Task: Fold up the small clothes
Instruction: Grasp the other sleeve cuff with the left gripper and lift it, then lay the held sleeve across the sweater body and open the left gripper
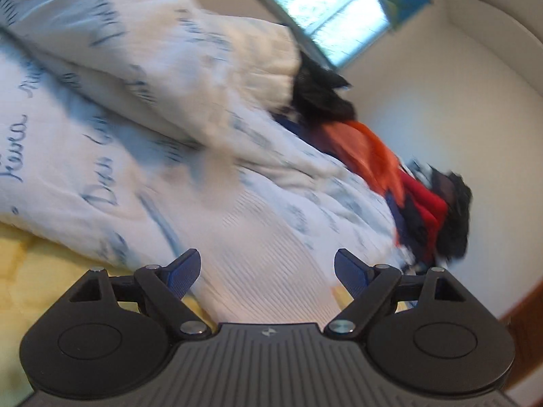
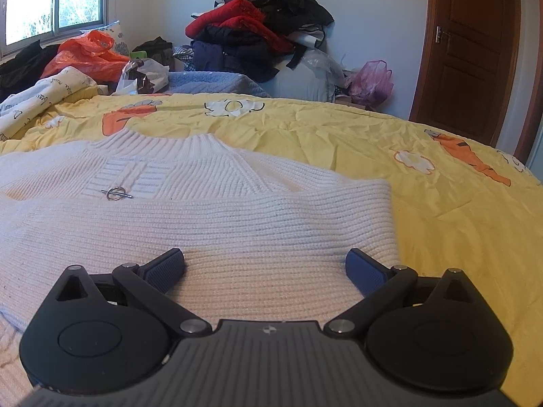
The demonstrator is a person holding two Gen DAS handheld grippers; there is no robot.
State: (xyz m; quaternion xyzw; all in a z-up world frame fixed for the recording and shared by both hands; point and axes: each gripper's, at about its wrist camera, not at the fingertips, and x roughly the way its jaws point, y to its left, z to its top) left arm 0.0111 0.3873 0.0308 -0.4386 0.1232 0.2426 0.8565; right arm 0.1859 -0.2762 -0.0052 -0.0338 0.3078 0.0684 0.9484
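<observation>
Mid-fold, between grasps — right gripper (image 2: 264,266) wide over the sweater (image 2: 237,224), left gripper (image 1: 266,269) wide, empty — next, probably pinching an edge.

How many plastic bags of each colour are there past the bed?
Orange plastic bag: 1
Pink plastic bag: 1
Clear plastic bag: 1
Total: 3, counting only bags the right wrist view shows plainly.
</observation>
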